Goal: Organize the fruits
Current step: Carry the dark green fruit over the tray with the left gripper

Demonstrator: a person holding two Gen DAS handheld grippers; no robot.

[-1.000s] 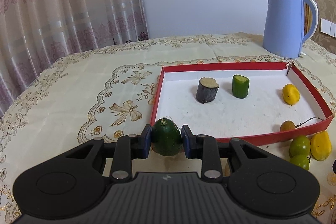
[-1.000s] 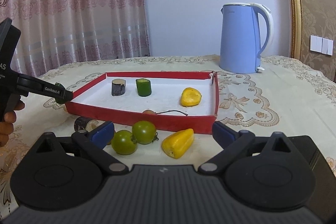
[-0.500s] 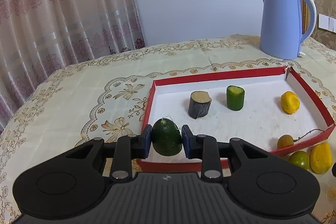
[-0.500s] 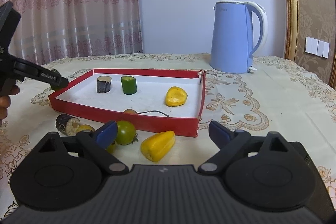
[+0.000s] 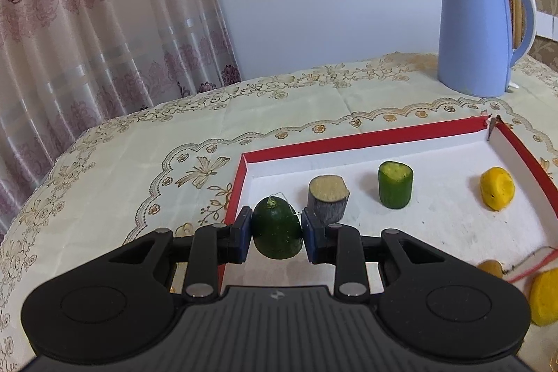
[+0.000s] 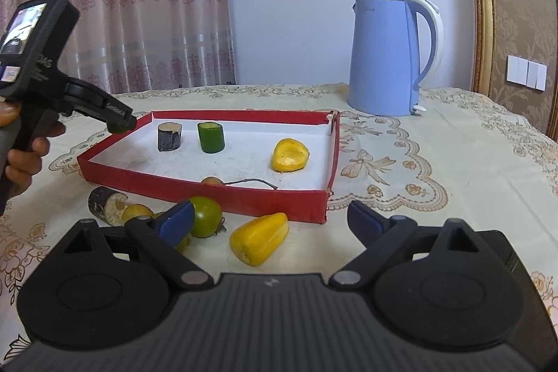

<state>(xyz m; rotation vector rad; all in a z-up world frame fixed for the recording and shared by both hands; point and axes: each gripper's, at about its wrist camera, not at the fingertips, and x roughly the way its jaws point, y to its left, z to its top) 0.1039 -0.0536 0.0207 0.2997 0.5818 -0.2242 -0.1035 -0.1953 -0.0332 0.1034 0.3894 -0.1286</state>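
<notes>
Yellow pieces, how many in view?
3 clear: one inside the red tray, one on the cloth before it, a smaller one beside the dark stub. More may hide behind the right gripper.

Left hand-held gripper [image 5: 277,237] carries the dark green fruit [image 5: 276,230] forward, from outside the near left corner of the red tray [image 5: 362,139] to above the tray's white floor, just left of the brown-topped stump piece [image 5: 327,199]. In the right wrist view, the left hand-held gripper [image 6: 120,124] now sits at the tray's far left corner, higher in frame. Right hand-held gripper [image 6: 270,221] has its jaws slightly narrowed, nothing pressed between them. From that view, the dark cut piece [image 6: 104,205] and small yellow fruit [image 6: 136,212] on the table now show beside the green tomato [image 6: 206,217].
</notes>
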